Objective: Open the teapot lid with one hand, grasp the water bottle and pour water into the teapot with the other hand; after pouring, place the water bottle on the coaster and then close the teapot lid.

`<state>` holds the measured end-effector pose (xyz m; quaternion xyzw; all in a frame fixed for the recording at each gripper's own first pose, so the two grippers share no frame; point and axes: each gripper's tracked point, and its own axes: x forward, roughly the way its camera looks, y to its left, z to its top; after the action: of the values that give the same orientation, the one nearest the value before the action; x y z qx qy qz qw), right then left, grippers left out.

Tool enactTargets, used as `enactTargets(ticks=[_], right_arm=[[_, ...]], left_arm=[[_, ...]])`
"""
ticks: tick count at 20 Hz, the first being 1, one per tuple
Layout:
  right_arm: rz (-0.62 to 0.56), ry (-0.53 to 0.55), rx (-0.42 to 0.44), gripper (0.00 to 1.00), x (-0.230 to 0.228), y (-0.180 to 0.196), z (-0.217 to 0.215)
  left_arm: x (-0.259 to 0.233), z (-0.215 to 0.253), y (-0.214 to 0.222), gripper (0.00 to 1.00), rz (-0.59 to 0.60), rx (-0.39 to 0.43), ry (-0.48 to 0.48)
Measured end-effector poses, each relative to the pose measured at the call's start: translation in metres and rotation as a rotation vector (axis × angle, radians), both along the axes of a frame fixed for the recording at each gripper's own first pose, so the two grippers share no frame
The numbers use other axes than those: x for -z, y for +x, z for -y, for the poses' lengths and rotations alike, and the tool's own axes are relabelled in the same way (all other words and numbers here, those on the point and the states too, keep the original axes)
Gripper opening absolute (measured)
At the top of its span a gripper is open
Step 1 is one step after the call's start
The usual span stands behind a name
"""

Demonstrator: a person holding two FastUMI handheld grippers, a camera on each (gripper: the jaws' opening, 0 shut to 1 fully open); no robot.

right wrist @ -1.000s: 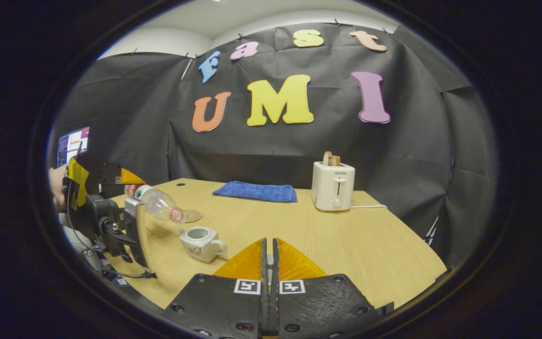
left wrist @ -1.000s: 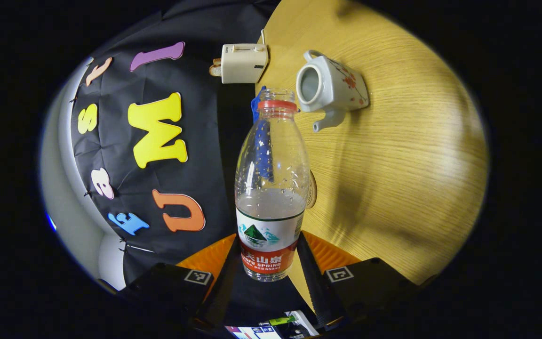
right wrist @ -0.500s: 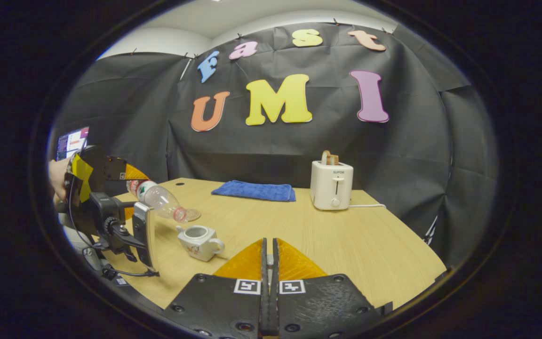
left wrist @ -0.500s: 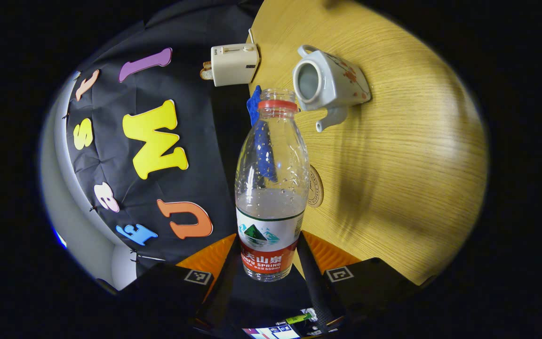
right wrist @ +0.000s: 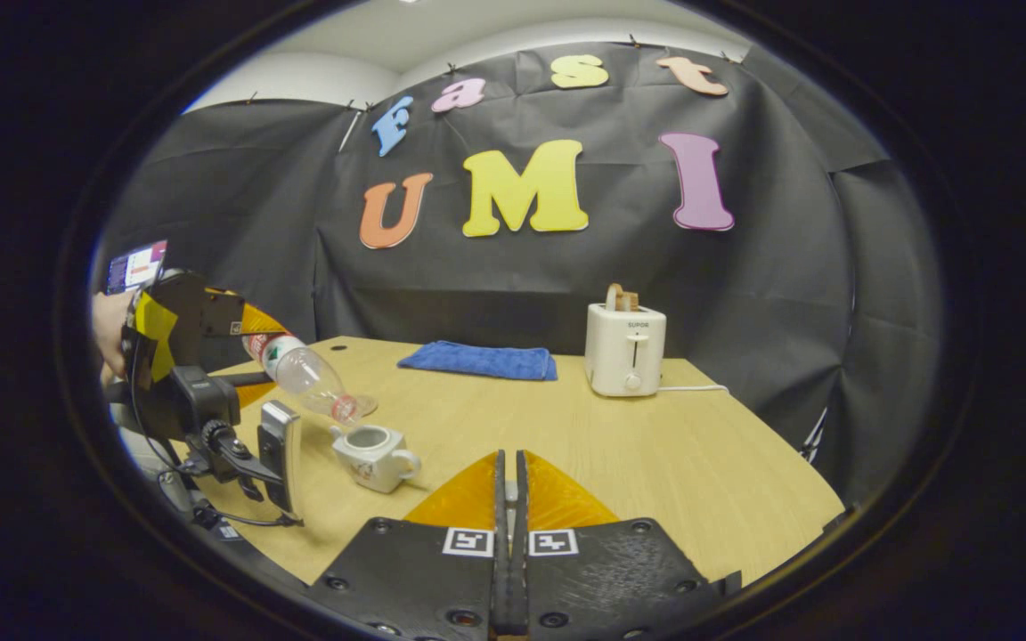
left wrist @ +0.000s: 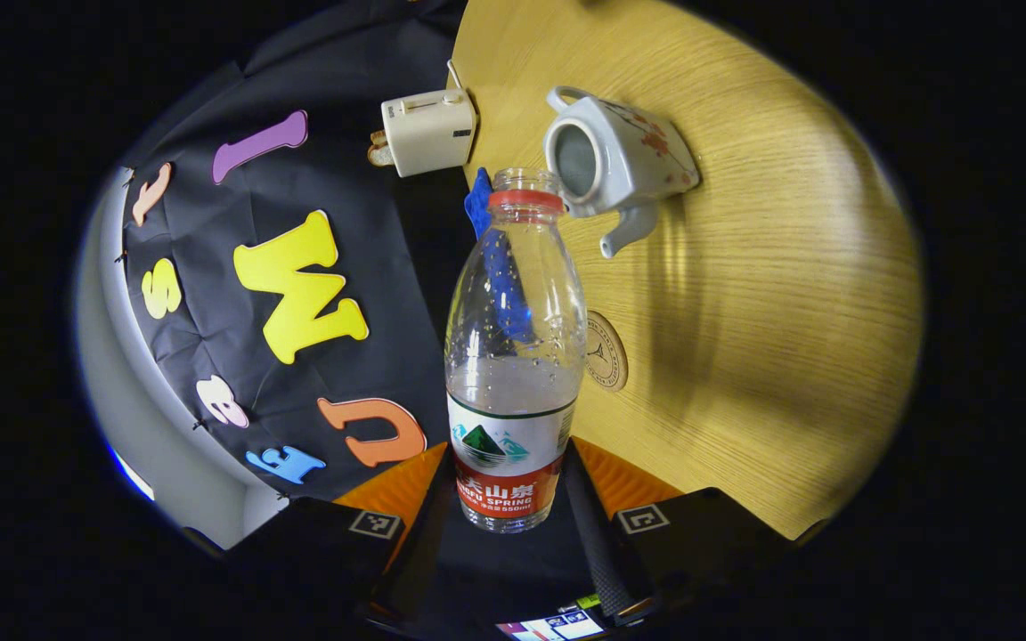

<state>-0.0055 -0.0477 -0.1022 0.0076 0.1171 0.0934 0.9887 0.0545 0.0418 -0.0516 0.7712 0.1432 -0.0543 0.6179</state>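
Observation:
My left gripper is shut on the labelled base of a clear water bottle, uncapped and partly full. In the right gripper view the bottle slants mouth-down, its neck just above and left of the white teapot, whose top stands open. That teapot appears beyond the bottle's mouth in the left gripper view. A round coaster lies on the table behind the bottle. My right gripper is held shut off to the teapot's right, with a pale sliver of the lid pinched between its fingers.
A white toaster and a folded blue towel sit at the back of the wooden table. A hand holds the left gripper at the table's left edge, below a monitor.
The bottle's base has risen, so it tilts more steeply, and its mouth has crept closer to the teapot's opening. My right gripper has stayed put.

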Motion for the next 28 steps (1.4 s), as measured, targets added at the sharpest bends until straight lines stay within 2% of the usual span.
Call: enactTargets(ticks=[18, 28], right_arm=[[0.000, 0.023, -0.002, 0.00, 0.002, 0.000, 0.004], [-0.002, 0.041, -0.011, 0.00, 0.004, 0.000, 0.004]], left_arm=[[-0.012, 0.006, 0.008, 0.73, 0.007, 0.008, 0.096], [-0.021, 0.004, 0.009, 0.73, 0.021, 0.002, 0.185]])
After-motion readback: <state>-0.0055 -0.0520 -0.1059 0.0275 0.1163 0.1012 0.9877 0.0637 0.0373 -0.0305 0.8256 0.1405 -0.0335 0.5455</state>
